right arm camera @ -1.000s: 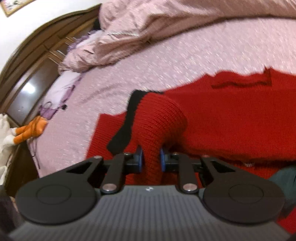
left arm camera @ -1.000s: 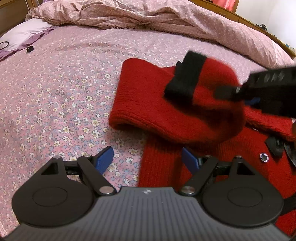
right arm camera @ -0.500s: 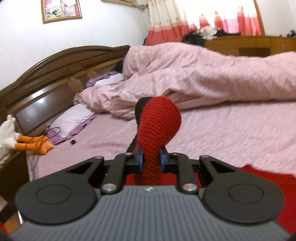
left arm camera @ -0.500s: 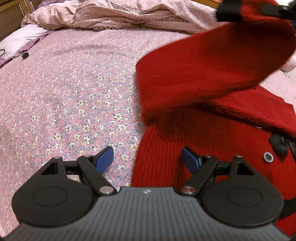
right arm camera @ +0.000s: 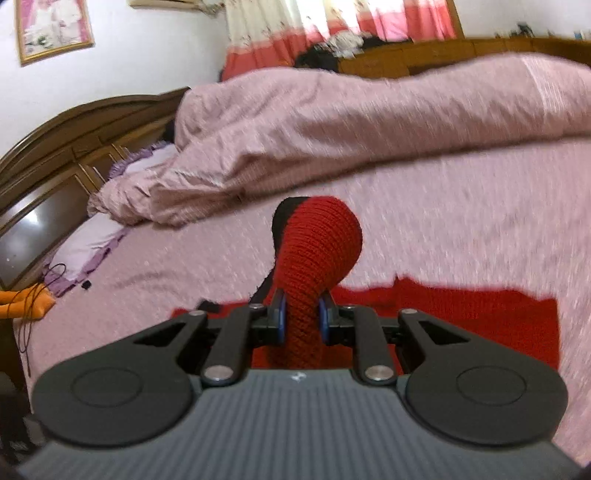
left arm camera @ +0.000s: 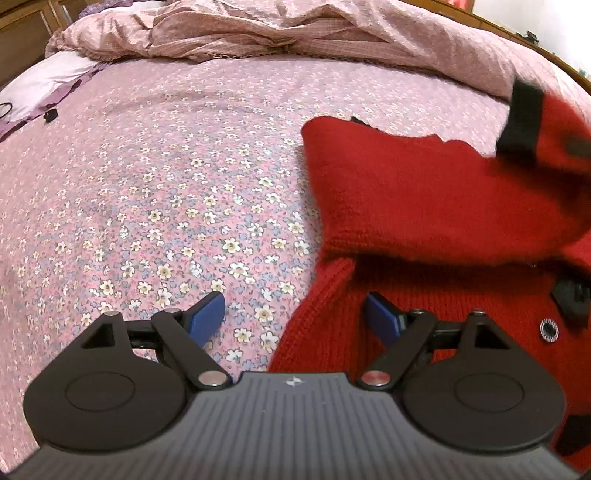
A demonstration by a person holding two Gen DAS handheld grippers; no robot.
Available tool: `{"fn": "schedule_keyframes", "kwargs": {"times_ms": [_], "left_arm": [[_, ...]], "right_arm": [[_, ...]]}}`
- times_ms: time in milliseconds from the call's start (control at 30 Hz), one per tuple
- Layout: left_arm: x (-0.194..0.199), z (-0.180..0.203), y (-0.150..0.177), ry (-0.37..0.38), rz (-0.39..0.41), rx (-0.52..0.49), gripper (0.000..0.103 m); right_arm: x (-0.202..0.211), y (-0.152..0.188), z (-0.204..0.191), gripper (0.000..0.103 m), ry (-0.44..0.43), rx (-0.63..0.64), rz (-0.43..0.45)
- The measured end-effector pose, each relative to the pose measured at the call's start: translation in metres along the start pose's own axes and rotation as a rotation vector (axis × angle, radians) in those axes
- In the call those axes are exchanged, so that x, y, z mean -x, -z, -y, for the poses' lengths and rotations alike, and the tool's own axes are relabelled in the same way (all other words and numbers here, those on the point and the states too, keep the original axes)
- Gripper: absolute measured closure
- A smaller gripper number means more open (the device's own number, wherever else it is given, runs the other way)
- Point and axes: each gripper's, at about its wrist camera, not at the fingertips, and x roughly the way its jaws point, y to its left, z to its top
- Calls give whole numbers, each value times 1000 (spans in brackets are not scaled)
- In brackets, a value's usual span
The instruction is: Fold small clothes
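Note:
A small red knitted cardigan with black trim and buttons lies on the floral bedsheet at the right of the left wrist view. Its sleeve, with a black cuff, is lifted and carried across the body, blurred. My left gripper is open and empty, low over the cardigan's left edge. My right gripper is shut on the red sleeve, which bulges up between the pads; the cardigan's body lies below it.
A crumpled pink duvet lies across the far side of the bed; it also shows in the right wrist view. A lilac pillow and a wooden headboard are at the left. An orange toy sits by the bed edge.
My right gripper has lifted the sleeve off the bed and swung it to the right across the cardigan, then lowered it. My left gripper has stayed open in place.

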Motion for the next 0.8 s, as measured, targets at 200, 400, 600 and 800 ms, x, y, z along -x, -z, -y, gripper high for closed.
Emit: {"fn": "schedule_keyframes", "kwargs": {"times_ms": [200, 400, 600, 800], "left_arm": [[7, -7, -5, -22, 22, 16, 17], [24, -4, -14, -9, 68, -13, 17], [33, 18, -29, 26, 111, -71, 17], [21, 44, -41, 48, 115, -106, 17]], "right_arm": [[-19, 30, 26, 71, 100, -93, -77], [8, 33, 40, 65, 190, -46, -41], [31, 25, 31, 50, 229, 60, 0], [15, 24, -19, 41, 175, 279, -4]]}}
